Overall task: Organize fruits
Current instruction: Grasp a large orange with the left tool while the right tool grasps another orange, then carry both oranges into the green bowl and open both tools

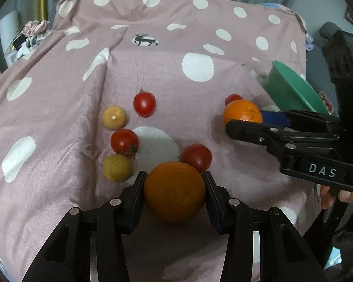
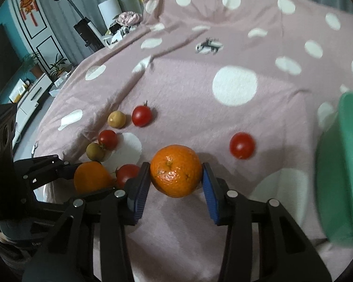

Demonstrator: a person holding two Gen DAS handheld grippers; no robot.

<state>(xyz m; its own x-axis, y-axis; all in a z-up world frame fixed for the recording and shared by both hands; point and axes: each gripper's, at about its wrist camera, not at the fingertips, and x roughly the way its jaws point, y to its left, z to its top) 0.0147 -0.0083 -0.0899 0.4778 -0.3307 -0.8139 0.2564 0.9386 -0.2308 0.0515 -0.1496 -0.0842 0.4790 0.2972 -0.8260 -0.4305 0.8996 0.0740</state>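
My left gripper (image 1: 174, 179) is shut on a dark orange (image 1: 174, 191) just above the pink dotted cloth (image 1: 58, 108). My right gripper (image 2: 176, 171) is shut on a brighter orange (image 2: 176, 170), which also shows in the left wrist view (image 1: 243, 112). Several red tomatoes lie on the cloth: one (image 1: 144, 104) at the back, one (image 1: 124, 142) on the left, one (image 1: 197, 157) behind the dark orange, and one (image 2: 242, 145) near the right gripper. Two yellowish round fruits (image 1: 114, 117) (image 1: 117, 168) lie on the left. A green bowl (image 1: 291, 89) sits at the right.
The cloth drapes off at the right edge past the green bowl (image 2: 341, 171). A dark chair (image 1: 341, 54) stands to the right. Clutter (image 1: 31, 33) lies at the far left edge, with room furniture (image 2: 30, 94) beyond.
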